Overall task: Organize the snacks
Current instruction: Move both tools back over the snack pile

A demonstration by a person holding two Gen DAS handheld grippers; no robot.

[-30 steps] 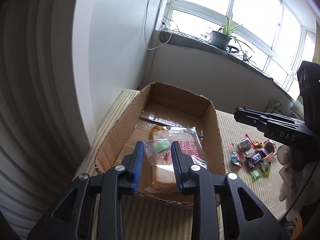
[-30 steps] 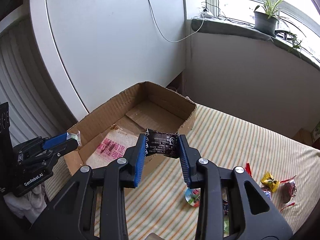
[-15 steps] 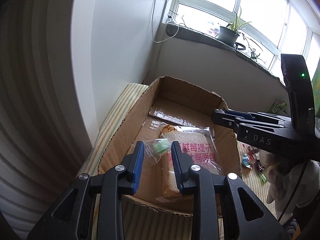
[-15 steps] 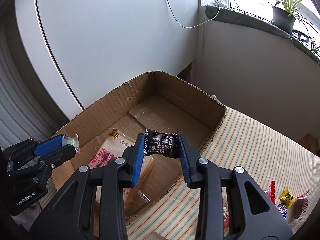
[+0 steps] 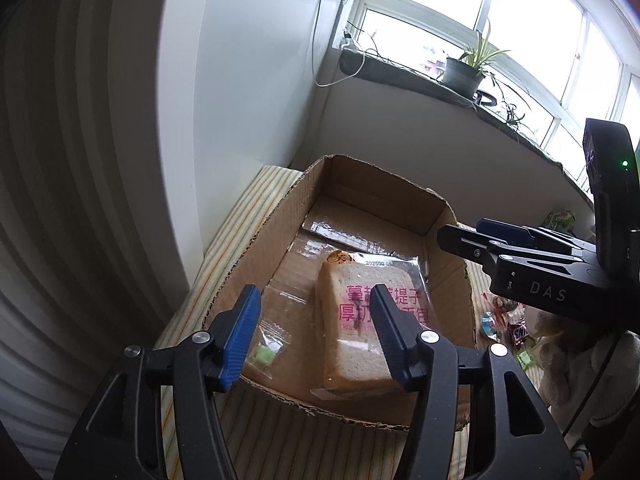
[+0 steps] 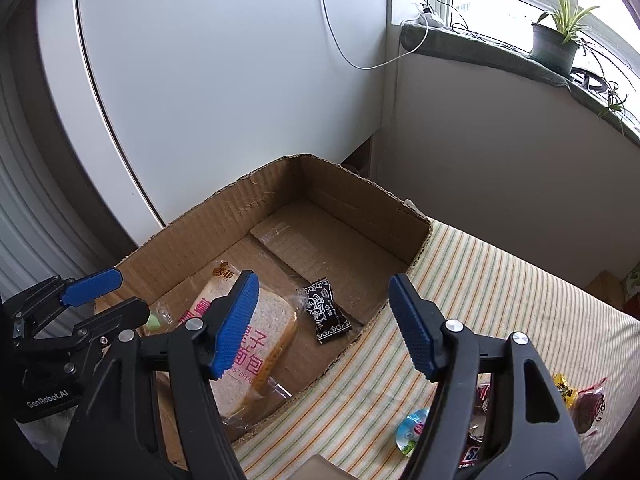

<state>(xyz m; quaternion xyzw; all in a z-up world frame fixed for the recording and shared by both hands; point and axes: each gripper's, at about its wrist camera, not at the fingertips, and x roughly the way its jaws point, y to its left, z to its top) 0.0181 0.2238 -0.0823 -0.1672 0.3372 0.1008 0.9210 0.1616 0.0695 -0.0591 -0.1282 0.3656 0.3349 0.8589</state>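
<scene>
An open cardboard box (image 5: 256,236) (image 6: 224,216) stands on a striped cloth. In it lie a bagged bread slice with pink print (image 5: 360,320) (image 6: 256,344), a small clear packet with a green sweet (image 5: 266,350) (image 6: 154,320) and a black snack packet (image 6: 326,314). My left gripper (image 5: 314,334) is open and empty above the box's near end, over the green packet. My right gripper (image 6: 322,326) is open and empty above the box's right wall, over the black packet.
Several loose snacks lie on the cloth right of the box (image 6: 412,430) (image 5: 504,320). A white wall panel stands behind the box. A potted plant (image 6: 554,46) sits on the window sill. The right gripper's body (image 5: 540,268) hangs over the box's right side.
Both grippers opened. The green packet dropped from the left gripper and the black packet from the right one; both now lie in the box.
</scene>
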